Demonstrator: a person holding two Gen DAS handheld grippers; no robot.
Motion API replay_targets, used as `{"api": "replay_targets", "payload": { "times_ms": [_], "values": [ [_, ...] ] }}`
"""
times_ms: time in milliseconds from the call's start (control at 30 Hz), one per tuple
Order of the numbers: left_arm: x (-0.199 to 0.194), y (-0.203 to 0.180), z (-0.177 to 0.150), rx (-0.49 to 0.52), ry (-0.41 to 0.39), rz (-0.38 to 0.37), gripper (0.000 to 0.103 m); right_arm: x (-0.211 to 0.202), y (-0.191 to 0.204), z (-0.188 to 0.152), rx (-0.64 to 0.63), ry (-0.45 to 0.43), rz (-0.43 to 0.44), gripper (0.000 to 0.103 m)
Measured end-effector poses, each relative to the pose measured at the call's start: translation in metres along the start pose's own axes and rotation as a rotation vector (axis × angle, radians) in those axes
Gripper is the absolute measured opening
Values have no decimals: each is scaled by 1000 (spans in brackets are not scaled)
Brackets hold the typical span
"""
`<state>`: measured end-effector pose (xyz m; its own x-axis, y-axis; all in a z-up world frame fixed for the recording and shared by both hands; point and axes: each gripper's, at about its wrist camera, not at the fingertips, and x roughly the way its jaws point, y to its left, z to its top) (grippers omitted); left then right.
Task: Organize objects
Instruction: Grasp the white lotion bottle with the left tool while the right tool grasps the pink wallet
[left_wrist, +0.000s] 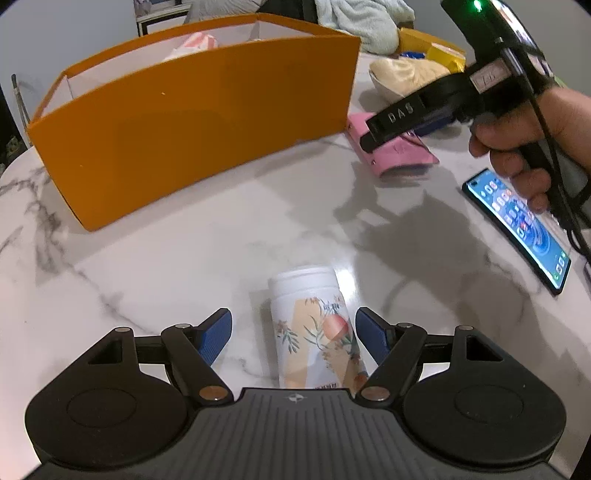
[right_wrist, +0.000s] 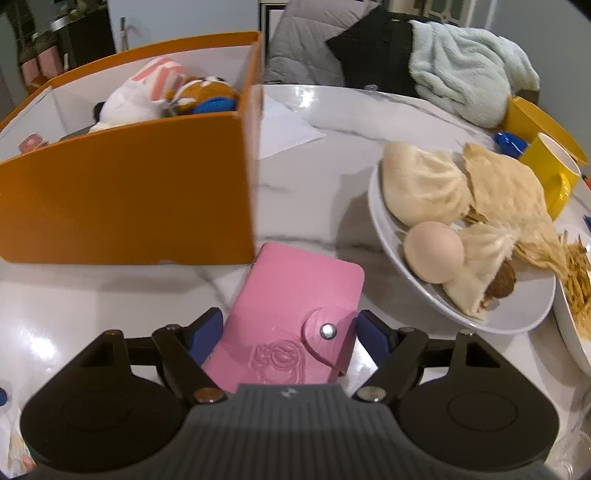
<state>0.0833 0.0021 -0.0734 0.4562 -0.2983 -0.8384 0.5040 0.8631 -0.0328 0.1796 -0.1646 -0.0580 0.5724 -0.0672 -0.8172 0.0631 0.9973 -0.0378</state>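
Note:
A white can with a flower print (left_wrist: 314, 325) stands on the marble table (left_wrist: 221, 240), between the fingers of my left gripper (left_wrist: 295, 332). The jaws are open, with a wide gap on the left side and a narrow one on the right. A pink snap wallet (right_wrist: 288, 295) lies flat just right of the orange box (right_wrist: 129, 199). My right gripper (right_wrist: 290, 332) straddles its near end, open, with the blue pads close beside its edges. In the left wrist view a hand holds the right gripper (left_wrist: 388, 133) over the wallet (left_wrist: 399, 155), beside the orange box (left_wrist: 192, 122).
The orange box holds plush toys (right_wrist: 147, 96) and small items. A lit phone (left_wrist: 517, 229) lies at the right. A white plate (right_wrist: 461, 317) of buns and an egg, a yellow mug (right_wrist: 554, 173) and a paper sheet (right_wrist: 284, 129) sit beyond the wallet. Clothes hang on chairs behind.

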Motion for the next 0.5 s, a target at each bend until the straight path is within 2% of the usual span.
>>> {"api": "replay_targets", "payload": {
  "times_ms": [67, 200, 267, 367, 433, 500],
  "values": [
    [5, -6, 2, 12, 12, 4, 87, -1, 2, -1, -14, -8, -2, 78],
    [7, -13, 4, 38, 21, 24, 87, -8, 13, -2, -110, -31, 17, 65],
    [7, -14, 6, 37, 24, 26, 87, -11, 20, -4, -146, -30, 54, 60],
    [6, -15, 7, 28, 28, 31, 87, -13, 30, -6, -192, -18, 63, 59],
    [5, -15, 8, 25, 30, 35, 87, -16, 29, -6, -168, -25, 54, 60],
    [4, -15, 8, 20, 30, 35, 87, -18, 23, -2, -101, -36, 45, 71]
  ]
}}
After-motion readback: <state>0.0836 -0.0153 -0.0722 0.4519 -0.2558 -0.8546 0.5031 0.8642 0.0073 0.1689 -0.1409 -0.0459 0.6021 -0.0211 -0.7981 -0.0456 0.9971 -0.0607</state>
